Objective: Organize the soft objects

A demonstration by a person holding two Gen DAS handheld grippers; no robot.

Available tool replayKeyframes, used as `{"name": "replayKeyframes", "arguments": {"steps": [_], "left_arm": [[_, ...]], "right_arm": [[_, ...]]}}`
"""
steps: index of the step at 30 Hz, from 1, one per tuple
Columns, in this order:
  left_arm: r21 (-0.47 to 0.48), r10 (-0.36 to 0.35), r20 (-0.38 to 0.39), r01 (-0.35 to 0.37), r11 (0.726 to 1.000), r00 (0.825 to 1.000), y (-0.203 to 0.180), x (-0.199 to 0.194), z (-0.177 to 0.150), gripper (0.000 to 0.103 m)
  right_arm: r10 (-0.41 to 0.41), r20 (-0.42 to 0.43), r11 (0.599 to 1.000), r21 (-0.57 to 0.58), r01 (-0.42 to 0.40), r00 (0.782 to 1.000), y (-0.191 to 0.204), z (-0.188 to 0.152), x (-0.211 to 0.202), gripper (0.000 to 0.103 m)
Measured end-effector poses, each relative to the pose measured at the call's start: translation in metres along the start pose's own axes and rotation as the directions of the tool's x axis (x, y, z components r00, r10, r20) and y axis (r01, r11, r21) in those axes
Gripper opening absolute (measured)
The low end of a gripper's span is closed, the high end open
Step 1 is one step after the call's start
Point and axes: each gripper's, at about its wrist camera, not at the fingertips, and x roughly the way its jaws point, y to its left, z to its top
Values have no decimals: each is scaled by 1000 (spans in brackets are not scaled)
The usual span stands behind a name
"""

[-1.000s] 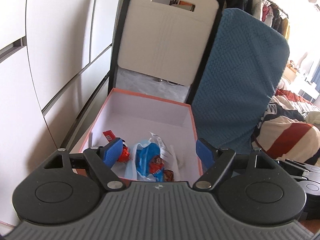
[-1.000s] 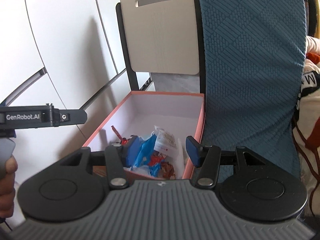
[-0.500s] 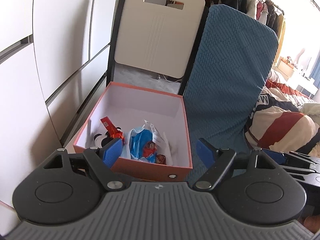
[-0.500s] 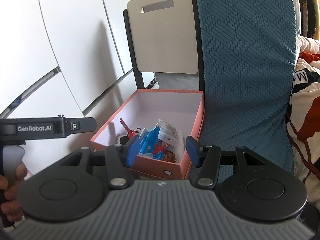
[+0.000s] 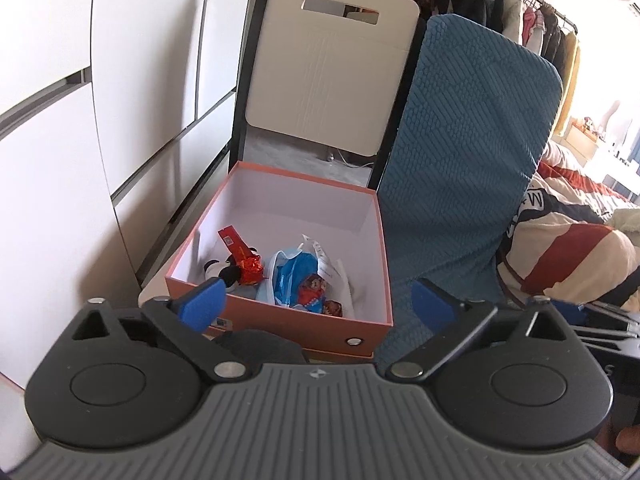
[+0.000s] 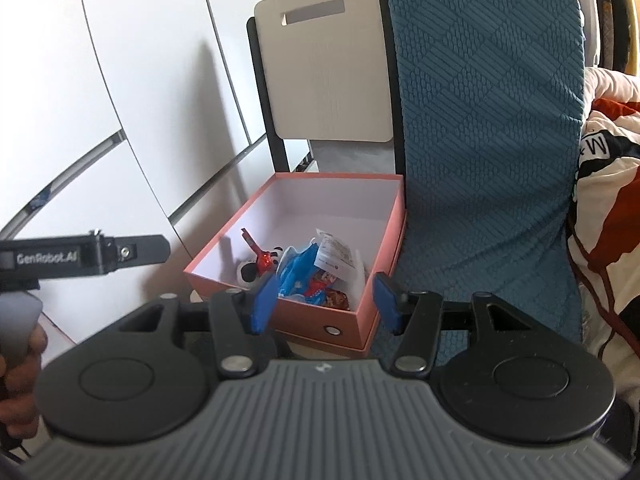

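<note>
An orange box (image 5: 280,320) (image 6: 312,322) with a white inside stands on a chair seat. In it lie a black-and-white plush toy (image 5: 224,272) (image 6: 246,270), a red foil piece (image 5: 250,266), and a blue plush in a clear bag (image 5: 294,276) (image 6: 298,268) with a paper tag (image 6: 334,258). My left gripper (image 5: 318,304) hovers in front of the box, its jaws opening wide with nothing between them. My right gripper (image 6: 326,300) also hangs before the box, jaws opening and empty. The left gripper's body (image 6: 80,258) shows at the left of the right wrist view.
A beige chair back (image 5: 332,68) rises behind the box. A blue textured cushion (image 5: 464,152) (image 6: 488,120) leans to its right. White wardrobe doors (image 5: 100,80) line the left. A striped quilt (image 5: 568,244) and a clothes rack (image 5: 520,12) are at the right.
Both grippers have pulled back from the box, which now looks smaller and farther. Both pairs of jaws have spread wider, the right one markedly. The toys stay in the box.
</note>
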Motion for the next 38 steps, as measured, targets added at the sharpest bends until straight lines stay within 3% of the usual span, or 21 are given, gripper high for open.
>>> {"name": "replayKeyframes", "arguments": {"steps": [3, 20, 38], "left_arm": [[11, -5, -4, 5, 1000, 1000, 0, -1, -1, 103], [-34, 8, -32, -9, 999, 999, 10, -4, -5, 103], [-21, 34, -24, -35, 999, 999, 16, -1, -7, 103]], "right_arm": [[14, 8, 1000, -14, -14, 1000, 0, 0, 0, 103], [-31, -8, 999, -20, 31, 999, 1, 1, 6, 103], [-36, -11, 999, -19, 36, 999, 3, 2, 12, 103]]}}
